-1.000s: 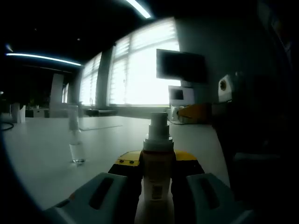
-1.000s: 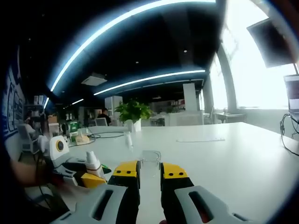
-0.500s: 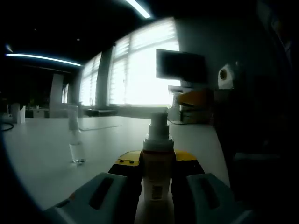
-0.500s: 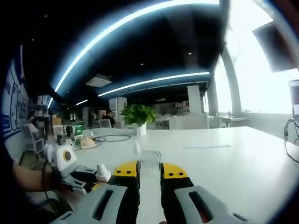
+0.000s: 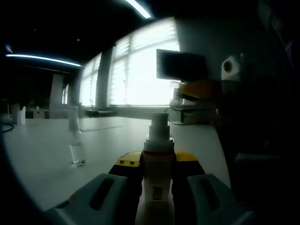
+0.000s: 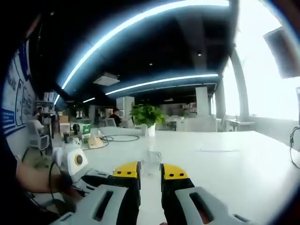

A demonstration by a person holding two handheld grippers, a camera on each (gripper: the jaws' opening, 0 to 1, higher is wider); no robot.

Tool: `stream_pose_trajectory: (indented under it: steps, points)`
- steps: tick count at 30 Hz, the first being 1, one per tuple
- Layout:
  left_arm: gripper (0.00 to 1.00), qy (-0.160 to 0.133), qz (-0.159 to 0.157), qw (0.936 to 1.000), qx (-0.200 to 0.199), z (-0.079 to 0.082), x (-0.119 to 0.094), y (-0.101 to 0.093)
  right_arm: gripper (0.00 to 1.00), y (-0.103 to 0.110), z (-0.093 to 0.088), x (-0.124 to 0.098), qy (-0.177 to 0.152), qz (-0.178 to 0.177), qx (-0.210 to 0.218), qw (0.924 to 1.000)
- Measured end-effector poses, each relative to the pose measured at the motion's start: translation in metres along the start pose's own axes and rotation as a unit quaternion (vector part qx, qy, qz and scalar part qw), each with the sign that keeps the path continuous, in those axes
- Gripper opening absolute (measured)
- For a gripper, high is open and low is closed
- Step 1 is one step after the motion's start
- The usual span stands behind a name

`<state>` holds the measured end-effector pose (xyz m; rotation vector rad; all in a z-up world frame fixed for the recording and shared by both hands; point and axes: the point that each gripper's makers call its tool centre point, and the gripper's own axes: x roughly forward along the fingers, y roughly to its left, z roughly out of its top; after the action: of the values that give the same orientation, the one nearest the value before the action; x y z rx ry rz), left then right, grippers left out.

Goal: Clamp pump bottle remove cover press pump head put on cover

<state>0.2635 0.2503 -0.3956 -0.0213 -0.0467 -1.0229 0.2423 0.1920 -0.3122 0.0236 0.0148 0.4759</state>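
Observation:
In the left gripper view my left gripper (image 5: 158, 160) is shut on a pale pump bottle (image 5: 158, 176) that stands upright between its yellow-tipped jaws, its bare pump head (image 5: 159, 125) uncovered. To the upper right my right gripper (image 5: 199, 89) hovers with the clear cover (image 5: 177, 95) in it. The right gripper view has my right gripper (image 6: 151, 169) shut on that clear cover (image 6: 151, 161), with the left gripper (image 6: 89, 176) low at the left in a person's hand. The bottle is hidden there.
A small clear spray bottle (image 5: 76, 140) stands on the white table (image 5: 42, 154) left of my left gripper. A dark monitor (image 5: 180, 65) hangs before bright windows. A potted plant (image 6: 147, 115) and cables (image 6: 115, 138) sit far back on the table (image 6: 234, 164).
My right gripper has risen with the clear cover, climbing in the left gripper view. In the right gripper view the left gripper and bottle have sunk to the lower left, the bottle out of sight.

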Motion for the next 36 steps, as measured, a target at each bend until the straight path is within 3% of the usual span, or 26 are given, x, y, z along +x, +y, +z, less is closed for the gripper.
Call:
stream_pose_trajectory:
  steps: [19, 36]
  points:
    - [0.14, 0.0, 0.0, 1.0, 0.0, 0.001, 0.0, -0.001, 0.11, 0.042, 0.001, 0.015, -0.003, 0.044, 0.015, 0.9989]
    - [0.14, 0.0, 0.0, 1.0, 0.0, 0.0, 0.0, 0.001, 0.11, 0.059, -0.008, 0.028, 0.014, 0.054, -0.008, 0.9984]
